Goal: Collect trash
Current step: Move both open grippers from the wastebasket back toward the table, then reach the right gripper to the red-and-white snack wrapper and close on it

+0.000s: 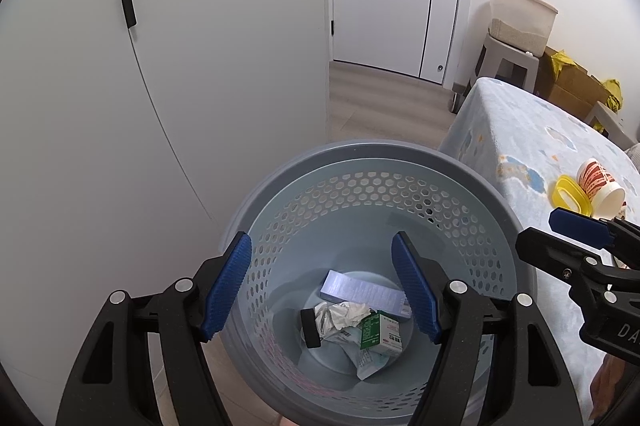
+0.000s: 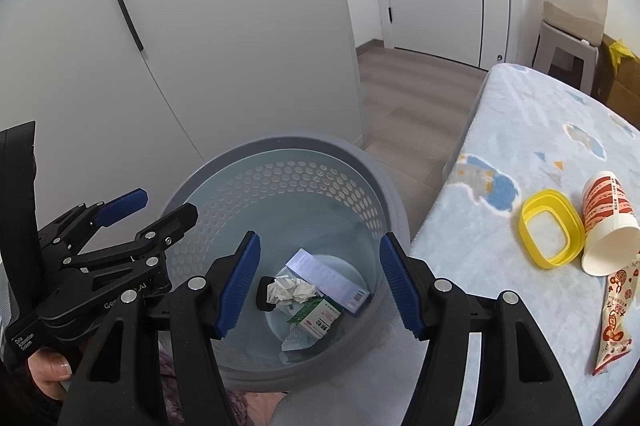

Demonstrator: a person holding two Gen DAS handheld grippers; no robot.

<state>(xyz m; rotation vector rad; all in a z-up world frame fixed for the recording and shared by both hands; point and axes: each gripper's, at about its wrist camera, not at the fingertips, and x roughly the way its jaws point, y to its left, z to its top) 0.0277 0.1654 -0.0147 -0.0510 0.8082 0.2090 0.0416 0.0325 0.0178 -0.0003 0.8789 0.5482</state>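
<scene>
Grey perforated bin (image 1: 372,162) on floor, holding purple box (image 1: 362,290), crumpled paper (image 1: 340,316), green-white carton (image 1: 380,336), black piece (image 1: 310,326). Left gripper (image 1: 322,290) and right gripper (image 2: 320,282) above bin, both spread wide, empty. On bed (image 2: 520,130) at 3 o'clock of bin: yellow ring lid (image 2: 550,234), paper cup (image 2: 608,226) on its side, wrapper (image 2: 614,314).

Home bedroom: a blanket-covered bed (image 2: 552,162), white wardrobe doors (image 1: 200,46) and a wood floor (image 1: 384,102) are showing.
</scene>
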